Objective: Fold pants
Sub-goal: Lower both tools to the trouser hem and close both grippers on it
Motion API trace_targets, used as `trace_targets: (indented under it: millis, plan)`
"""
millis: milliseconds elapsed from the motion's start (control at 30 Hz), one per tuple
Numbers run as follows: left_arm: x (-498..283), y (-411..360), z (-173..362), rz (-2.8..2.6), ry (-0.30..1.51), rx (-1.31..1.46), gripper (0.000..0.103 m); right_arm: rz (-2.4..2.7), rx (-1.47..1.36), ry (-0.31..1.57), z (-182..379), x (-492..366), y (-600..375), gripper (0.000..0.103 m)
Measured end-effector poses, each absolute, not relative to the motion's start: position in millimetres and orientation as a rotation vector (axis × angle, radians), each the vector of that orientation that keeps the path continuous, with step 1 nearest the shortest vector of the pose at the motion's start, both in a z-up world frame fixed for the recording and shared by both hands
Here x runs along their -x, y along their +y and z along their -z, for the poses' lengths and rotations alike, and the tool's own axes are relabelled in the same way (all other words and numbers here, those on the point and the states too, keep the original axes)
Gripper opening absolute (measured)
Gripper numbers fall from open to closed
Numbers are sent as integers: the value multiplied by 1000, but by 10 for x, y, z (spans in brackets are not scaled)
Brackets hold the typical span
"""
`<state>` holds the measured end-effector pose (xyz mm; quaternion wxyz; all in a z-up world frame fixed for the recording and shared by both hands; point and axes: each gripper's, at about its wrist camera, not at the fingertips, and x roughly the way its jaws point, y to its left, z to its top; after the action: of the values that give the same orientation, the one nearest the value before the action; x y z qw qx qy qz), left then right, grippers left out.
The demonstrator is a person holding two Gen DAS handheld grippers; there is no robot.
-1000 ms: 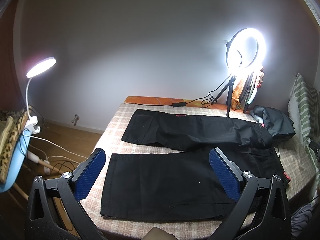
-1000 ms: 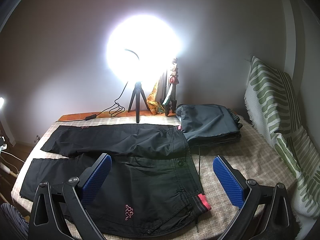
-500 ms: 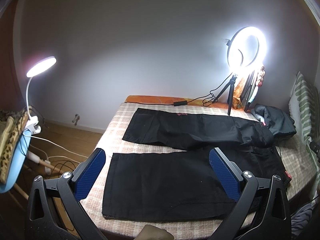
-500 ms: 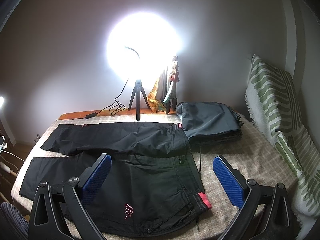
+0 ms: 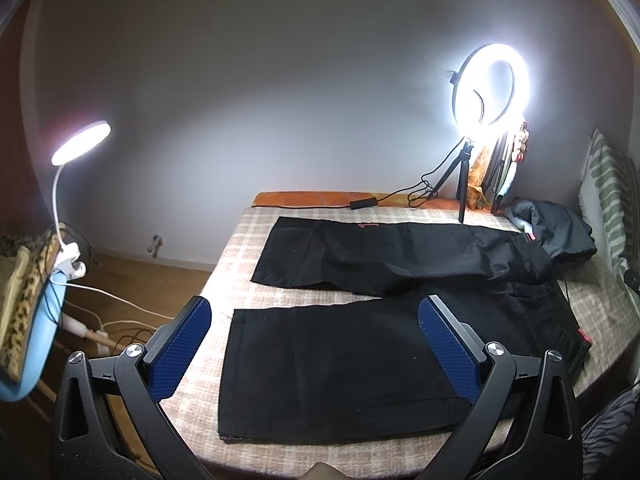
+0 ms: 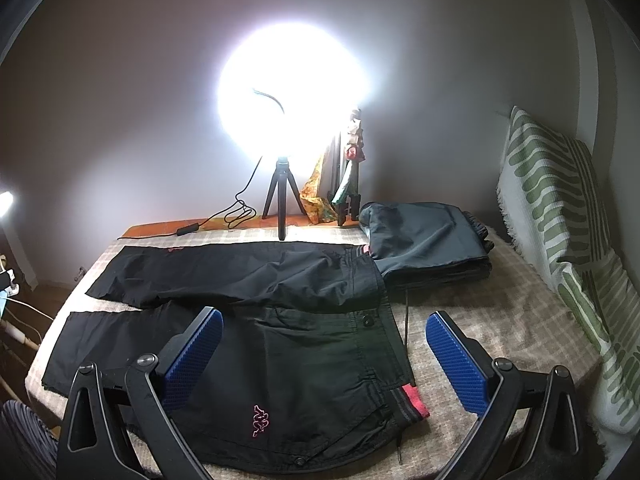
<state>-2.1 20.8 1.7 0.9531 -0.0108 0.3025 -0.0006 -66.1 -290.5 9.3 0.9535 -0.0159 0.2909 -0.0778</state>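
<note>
Black pants (image 5: 360, 344) lie spread flat on the checked bed cover (image 5: 240, 248), legs apart toward the left, waistband with a red tag at the right. In the right wrist view the pants (image 6: 288, 344) show a pink logo near the waist. My left gripper (image 5: 316, 340) is open and empty, held above the near leg's hem end. My right gripper (image 6: 324, 348) is open and empty, held above the waist area.
A lit ring light on a tripod (image 5: 464, 184) stands at the bed's far edge with its cable. A stack of folded dark clothes (image 6: 428, 244) sits at the back right. A green-striped cushion (image 6: 560, 240) lies right. A desk lamp (image 5: 80, 140) and chair stand left of the bed.
Both grippers have drifted slightly; the view of the pants shifted a little. Nothing was grasped and the pants have not moved.
</note>
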Motion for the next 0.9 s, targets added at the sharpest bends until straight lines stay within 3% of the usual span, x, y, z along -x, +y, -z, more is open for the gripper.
trace_targets:
  millis: [400,500,567,900]
  plan:
    - [-2,401,205,95,653,-103,101,63,117,654,66,603,-2971,100]
    - [5,409,317,126,694,-150,92,17,153,684,159,601,-2981,98]
    - [-8,413,425,165,738,-178,80,-30,169,696,226,606,-2982,98]
    - [73,321,1026,342,942,-296,53,-280,385,930,950,635,-2698,86]
